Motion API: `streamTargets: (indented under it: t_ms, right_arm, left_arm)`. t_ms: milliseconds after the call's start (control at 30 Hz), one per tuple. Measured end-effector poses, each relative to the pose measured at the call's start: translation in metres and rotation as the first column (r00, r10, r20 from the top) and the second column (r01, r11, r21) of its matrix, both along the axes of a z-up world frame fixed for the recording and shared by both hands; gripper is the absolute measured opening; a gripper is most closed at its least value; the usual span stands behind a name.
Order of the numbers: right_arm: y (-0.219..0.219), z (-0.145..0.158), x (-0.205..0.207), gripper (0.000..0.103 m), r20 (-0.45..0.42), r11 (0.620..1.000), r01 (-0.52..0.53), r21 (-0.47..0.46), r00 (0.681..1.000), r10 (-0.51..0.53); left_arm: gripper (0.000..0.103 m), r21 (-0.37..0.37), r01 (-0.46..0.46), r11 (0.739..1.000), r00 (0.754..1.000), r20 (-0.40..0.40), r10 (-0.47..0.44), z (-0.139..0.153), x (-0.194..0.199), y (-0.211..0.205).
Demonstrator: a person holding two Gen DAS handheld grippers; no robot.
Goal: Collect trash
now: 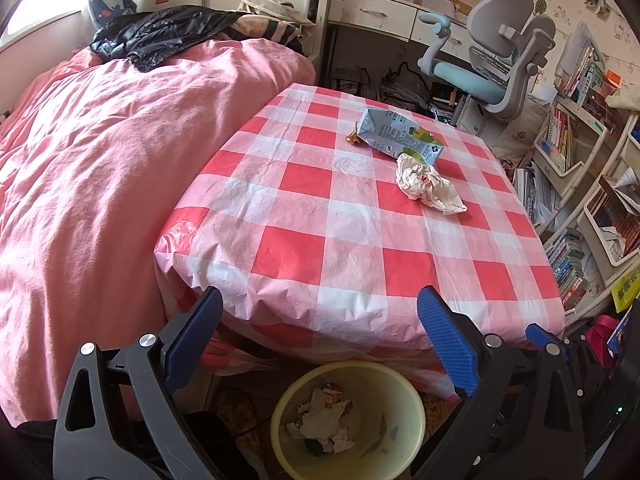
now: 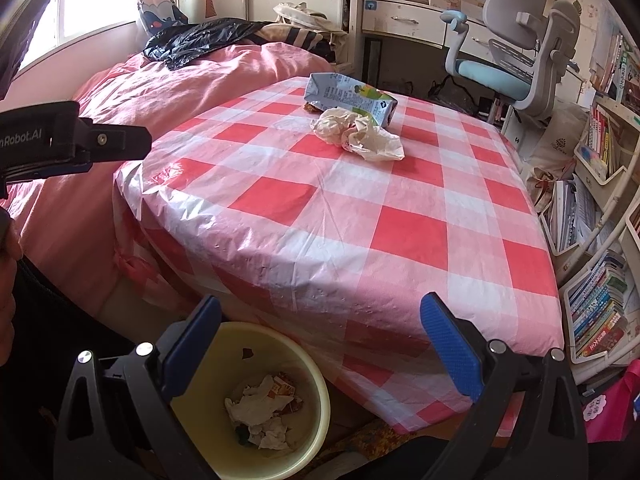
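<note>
Both of your grippers, left gripper [image 1: 320,312] and right gripper [image 2: 322,320], hang at the near edge of the desk [image 1: 360,248] with jaws spread wide and nothing between them. The remaining trash sits toward the desk's far side at about 1 o'clock: a flattened carton [image 1: 394,132], a crumpled paper wad [image 1: 428,184] touching its near end, and a small brown wrapper [image 1: 353,137] at its 9 o'clock. Judging by looks, the wad is light and soft; pinch its bulky middle. The carton looks light but stiffer and slick, so grip across a flat edge. Its print is too small to read. The bin [image 1: 348,420] below the near edge already holds paper. "Robot.AI" shows on your left gripper's body in the right view.
</note>
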State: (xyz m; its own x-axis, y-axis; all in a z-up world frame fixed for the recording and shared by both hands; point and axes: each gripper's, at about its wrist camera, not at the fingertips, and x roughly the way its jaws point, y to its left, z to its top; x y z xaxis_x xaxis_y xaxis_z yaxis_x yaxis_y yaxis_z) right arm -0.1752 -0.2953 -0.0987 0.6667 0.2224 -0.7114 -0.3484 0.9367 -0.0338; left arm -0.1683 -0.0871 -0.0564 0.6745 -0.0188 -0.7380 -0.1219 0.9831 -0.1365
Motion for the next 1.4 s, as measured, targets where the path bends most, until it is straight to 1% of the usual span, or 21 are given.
streamTargets:
  t_ms: [1400]
  right_arm:
    - [0.0065, 0.0002, -0.0017, 0.096, 0.015, 1.000, -0.021, -0.018, 1.000, 0.021]
  left_arm:
    - [0.094, 0.008, 0.015, 1.000, 1.000, -0.003, -0.015, -0.0015, -0.0004, -0.0045]
